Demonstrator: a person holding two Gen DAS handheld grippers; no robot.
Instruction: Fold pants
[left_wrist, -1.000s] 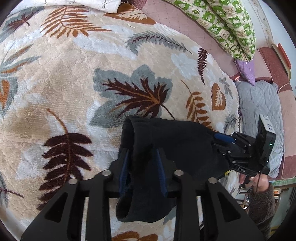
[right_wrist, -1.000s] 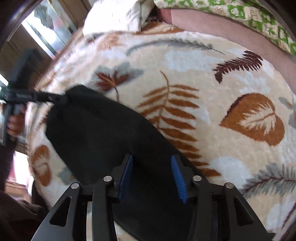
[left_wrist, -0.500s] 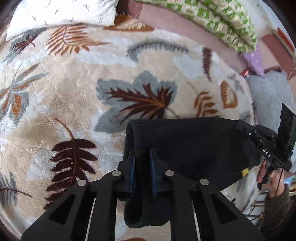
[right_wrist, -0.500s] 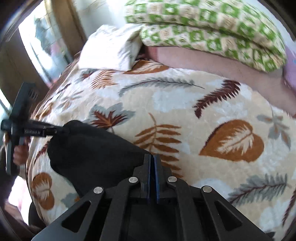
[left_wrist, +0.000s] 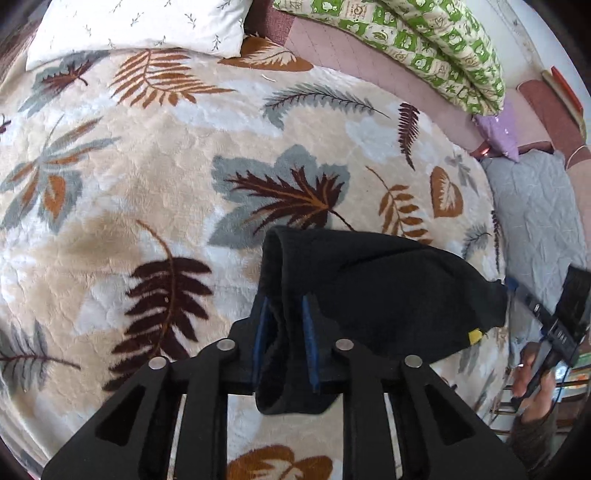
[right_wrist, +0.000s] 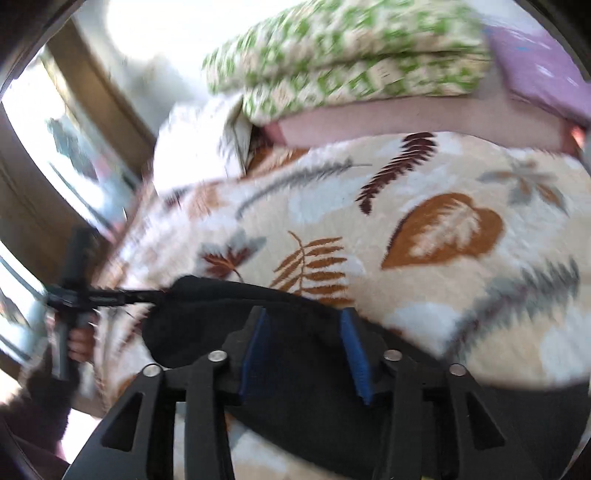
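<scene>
Black pants (left_wrist: 388, 295), folded into a thick bundle, lie on the leaf-patterned blanket (left_wrist: 129, 184). My left gripper (left_wrist: 284, 325) has one end of the bundle bunched between its blue pads, which still touch the cloth while the jaws are opening. That end hangs a little below the fingers. In the blurred right wrist view, my right gripper (right_wrist: 304, 339) hovers over the pants (right_wrist: 207, 317) with its jaws opening and its pads well apart, pressing on nothing. From the left wrist view, the right gripper (left_wrist: 517, 295) stands just off the pants' other corner. The left gripper (right_wrist: 110, 295) reaches the far end.
A white pillow (left_wrist: 140, 26) and a green-patterned quilt (left_wrist: 424, 44) lie at the far edge of the bed. A purple item (left_wrist: 498, 133) and a grey quilted pad (left_wrist: 535, 214) lie to the right. A window (right_wrist: 55, 147) is beyond the left side.
Half a second ago both grippers were pinched on the pants. Now the right jaws are wide apart and that gripper has lifted and swung, blurring its view. The left jaws have widened slightly.
</scene>
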